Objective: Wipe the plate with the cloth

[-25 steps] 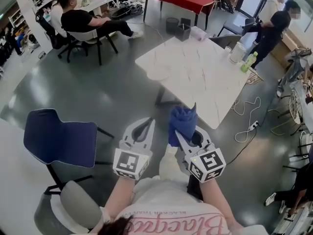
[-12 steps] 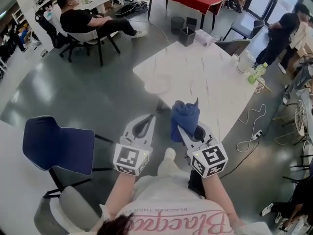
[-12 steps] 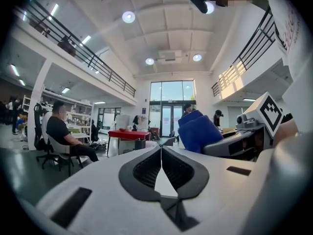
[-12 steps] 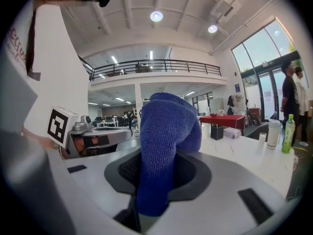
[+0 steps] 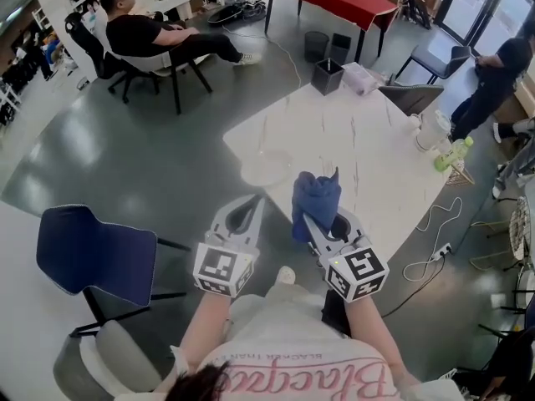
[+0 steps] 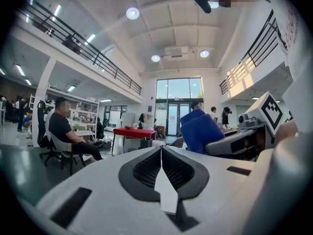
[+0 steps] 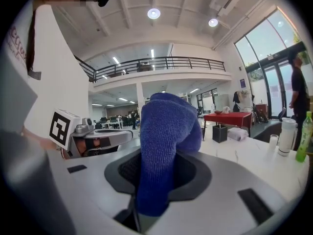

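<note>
We are clamping the limp blue terry cloth (image 5: 315, 199) in our right tongs (image 5: 311, 222); left tongs (image 5: 249, 210) are resting shut, empty. The fragile-looking white round plate (image 5: 267, 167) is waiting on the marble counter (image 5: 359, 140).

In the head view the cloth (image 5: 315, 199) is covering the jaw tips of the right gripper (image 5: 311, 218) and hiding a patch of the table (image 5: 368, 149) behind it. The plate (image 5: 267, 167) is blending into the pale tabletop, so its rim is barely showing. In the right gripper view the cloth is filling the gap between the jaws and blocking the middle of the scene beyond. The head view's bottom edge is cutting off the grey chair (image 5: 104, 362) and the person's shirt (image 5: 292, 362). The green bottle (image 5: 454, 151) is showing too small for its label to be read.
</note>
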`<control>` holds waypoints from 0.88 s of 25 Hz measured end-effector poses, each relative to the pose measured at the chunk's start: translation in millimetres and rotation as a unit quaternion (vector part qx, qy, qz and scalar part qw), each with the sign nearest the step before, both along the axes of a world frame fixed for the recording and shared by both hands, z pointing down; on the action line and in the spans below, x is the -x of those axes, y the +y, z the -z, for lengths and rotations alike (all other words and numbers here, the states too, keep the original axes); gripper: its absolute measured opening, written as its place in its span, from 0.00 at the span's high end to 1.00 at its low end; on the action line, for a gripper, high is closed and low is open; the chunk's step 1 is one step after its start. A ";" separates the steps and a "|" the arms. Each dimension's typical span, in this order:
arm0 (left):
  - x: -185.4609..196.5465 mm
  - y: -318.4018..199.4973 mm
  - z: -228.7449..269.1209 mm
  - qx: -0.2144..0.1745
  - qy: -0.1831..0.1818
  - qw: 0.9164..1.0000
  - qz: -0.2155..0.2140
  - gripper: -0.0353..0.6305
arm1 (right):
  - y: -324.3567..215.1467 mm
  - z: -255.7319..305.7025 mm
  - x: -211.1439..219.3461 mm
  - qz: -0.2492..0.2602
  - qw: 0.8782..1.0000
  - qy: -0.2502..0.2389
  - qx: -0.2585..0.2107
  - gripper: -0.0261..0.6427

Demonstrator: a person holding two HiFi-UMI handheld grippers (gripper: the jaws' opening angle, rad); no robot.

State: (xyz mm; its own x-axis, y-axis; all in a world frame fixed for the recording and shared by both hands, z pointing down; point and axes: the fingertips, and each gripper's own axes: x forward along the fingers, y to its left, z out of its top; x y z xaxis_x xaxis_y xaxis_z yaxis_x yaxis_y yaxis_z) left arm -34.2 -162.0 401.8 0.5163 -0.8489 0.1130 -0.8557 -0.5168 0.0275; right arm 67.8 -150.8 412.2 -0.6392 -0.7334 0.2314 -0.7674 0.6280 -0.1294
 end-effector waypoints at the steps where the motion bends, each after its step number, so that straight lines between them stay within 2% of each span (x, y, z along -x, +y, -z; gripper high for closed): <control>1: -2.0 -6.5 -1.8 0.000 0.002 1.000 0.002 0.94 | -7.7 -0.7 -3.1 0.001 1.000 -0.001 0.001 0.80; 12: -5.0 -43.1 -19.9 0.013 0.027 0.999 0.015 0.93 | -59.7 -16.3 -10.1 0.015 1.000 -0.017 0.020 0.80; 13: -3.7 -45.4 -21.8 0.017 0.026 0.999 0.018 0.90 | -63.0 -16.6 -9.8 0.016 0.999 -0.020 0.021 0.80; 15: -0.8 -50.3 -25.0 0.025 0.024 0.999 0.021 0.77 | -69.5 -16.3 -9.6 0.016 0.999 -0.027 0.024 0.80; 22: 15.3 -72.1 -40.2 0.047 0.023 0.998 0.017 0.76 | -98.3 -14.6 -7.5 -0.008 0.999 -0.035 0.014 0.80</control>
